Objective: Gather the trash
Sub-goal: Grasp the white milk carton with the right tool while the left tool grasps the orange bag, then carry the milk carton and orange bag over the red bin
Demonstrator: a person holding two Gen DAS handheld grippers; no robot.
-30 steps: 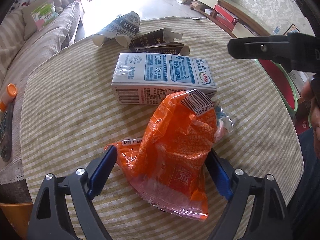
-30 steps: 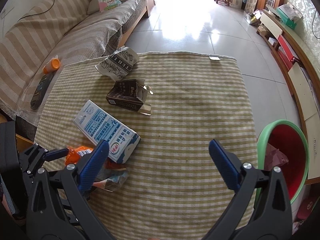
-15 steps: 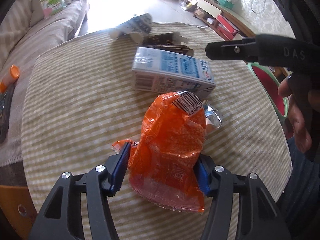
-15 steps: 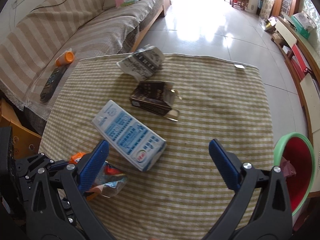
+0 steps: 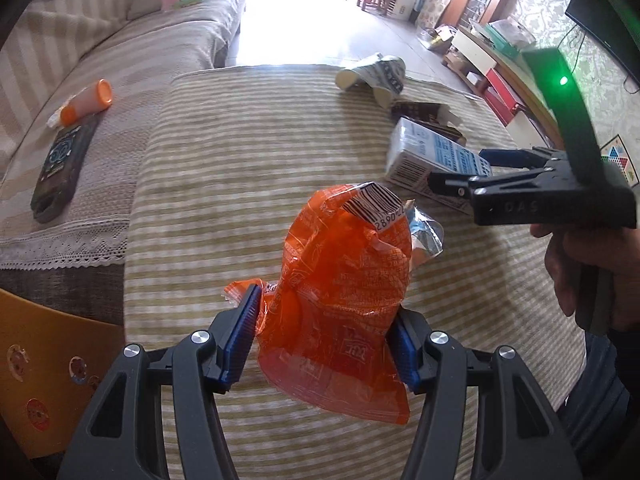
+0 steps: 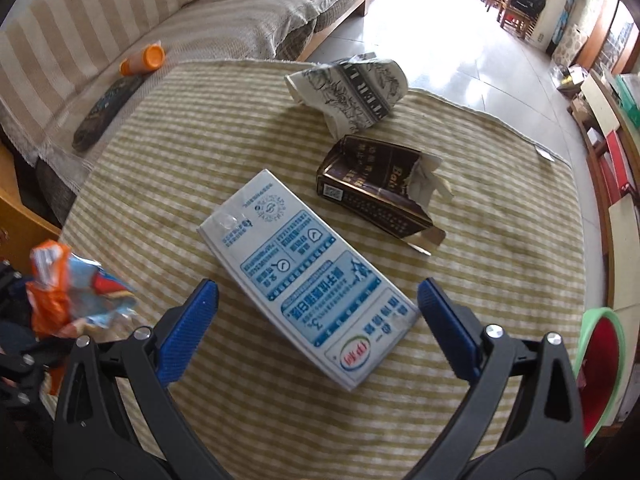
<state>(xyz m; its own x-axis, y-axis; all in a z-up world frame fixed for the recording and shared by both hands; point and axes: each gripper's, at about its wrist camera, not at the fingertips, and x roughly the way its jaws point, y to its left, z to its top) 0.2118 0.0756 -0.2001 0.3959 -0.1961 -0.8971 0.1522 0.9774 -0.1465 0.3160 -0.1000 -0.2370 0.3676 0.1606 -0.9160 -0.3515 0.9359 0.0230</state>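
Wrapper (image 5: pixel 344 288), orange & crinkly, sits between the blue pads (image 5: pixel 240 340) of the left gripper (image 5: pixel 326 338). Jaws are squeezed in on its lower part, w/ the top bit and barcode sticking up past them. Looks thin, soft, very light, a bit slippery, so I think it can slide out if the squeeze is weak. Best hold is low & in the middle, where the plastic bunches up thick. A silver-blue scrap (image 5: pixel 426 232) hangs at its far side and may drop off.

Milk box (image 6: pixel 308 280), white & blue, lies flat on the striped cloth (image 6: pixel 200 152), right in front of the right gripper (image 6: pixel 318 326). Those jaws are wide apart, one each side of the box's near end, not touching it. Box looks stiff but prob. empty & light. Grab across the narrow sides; too hard a squeeze could crush it.

Past it lie a dark brown carton (image 6: pixel 372 192), torn open, and a crumpled paper cup (image 6: pixel 352 84). Red bin w/ green rim (image 6: pixel 600 364) stands off the table's right edge. Orange tube (image 6: pixel 144 60) & a remote (image 6: pixel 108 108) rest on the sofa cover.
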